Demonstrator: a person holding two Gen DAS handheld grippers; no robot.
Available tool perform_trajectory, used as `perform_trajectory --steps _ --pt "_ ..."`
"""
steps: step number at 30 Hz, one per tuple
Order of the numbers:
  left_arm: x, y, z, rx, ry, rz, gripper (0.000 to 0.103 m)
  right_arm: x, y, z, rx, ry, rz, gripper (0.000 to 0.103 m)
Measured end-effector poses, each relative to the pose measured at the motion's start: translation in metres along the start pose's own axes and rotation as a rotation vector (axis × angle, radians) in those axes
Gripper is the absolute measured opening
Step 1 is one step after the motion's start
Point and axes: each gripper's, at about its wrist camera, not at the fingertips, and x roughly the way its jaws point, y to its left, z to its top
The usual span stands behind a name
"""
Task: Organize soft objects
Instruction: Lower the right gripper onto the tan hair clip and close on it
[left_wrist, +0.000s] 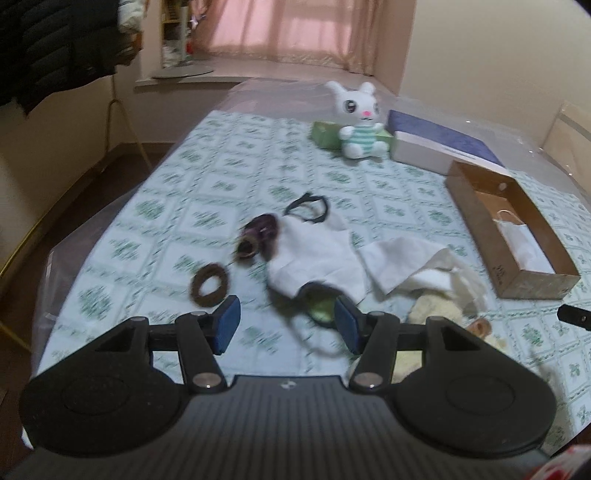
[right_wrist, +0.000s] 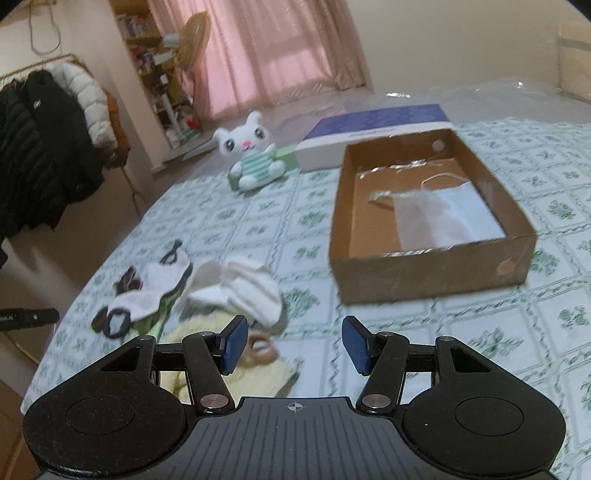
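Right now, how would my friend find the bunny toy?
Look at the bed with the green-patterned cover, then its far end toward the pink curtain. The bunny sits upright there, between a green pack and a blue-lidded box. It alone has a face: white, long ears, pink nose, striped green shirt.

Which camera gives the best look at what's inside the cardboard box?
The right wrist view: the cardboard box sits near and open toward the camera, showing a face mask on its floor. In the left wrist view the box lies at the right edge, seen obliquely, the mask partly hidden.
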Motion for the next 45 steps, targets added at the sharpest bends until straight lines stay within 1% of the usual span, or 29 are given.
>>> perform_trajectory --steps 5,10,12,14,15,20,25,27,29,31,36,38,40,45 --pt "-0.007 0.021 -0.015 -0.028 0.011 0.037 0.053 0.02 0.019 -0.011 -0.042 0.043 0.029 0.057" --pt "-0.005 0.037 -0.026 -0.054 0.032 0.066 0.053 0.046 0.035 -0.02 -0.075 0.091 0.021 0.057" --pt "-0.004 0.042 -0.029 -0.063 0.037 0.074 0.053 0.055 0.038 -0.023 -0.083 0.101 0.01 0.061" --pt "-0.001 0.047 -0.032 -0.069 0.046 0.082 0.053 0.063 0.04 -0.026 -0.084 0.094 -0.005 0.075" --pt "0.001 0.048 -0.033 -0.071 0.052 0.086 0.053 0.066 0.04 -0.027 -0.08 0.089 -0.008 0.077" --pt "0.008 0.054 -0.037 -0.076 0.063 0.09 0.053 0.084 0.043 -0.028 -0.089 0.106 -0.011 0.078" --pt "0.018 0.057 -0.037 -0.077 0.076 0.095 0.053 0.1 0.049 -0.031 -0.146 0.099 -0.01 0.077" --pt "0.022 0.057 -0.037 -0.076 0.081 0.093 0.053 0.106 0.05 -0.033 -0.158 0.102 -0.012 0.075" --pt "0.026 0.058 -0.037 -0.074 0.086 0.094 0.053 0.109 0.051 -0.033 -0.163 0.105 -0.007 0.063" --pt "0.03 0.058 -0.037 -0.072 0.092 0.095 0.053 0.112 0.05 -0.034 -0.163 0.11 -0.009 0.059" --pt "0.04 0.06 -0.037 -0.071 0.1 0.095 0.053 0.111 0.046 -0.032 -0.162 0.108 -0.014 0.041" --pt "0.043 0.061 -0.037 -0.068 0.101 0.093 0.053 0.109 0.046 -0.031 -0.169 0.103 -0.017 0.027" --pt "0.046 0.061 -0.037 -0.064 0.103 0.091 0.053 0.107 0.044 -0.028 -0.169 0.099 -0.018 0.023" --pt "0.057 0.062 -0.035 -0.045 0.098 0.074 0.053 0.102 0.04 -0.021 -0.156 0.073 -0.027 0.023"
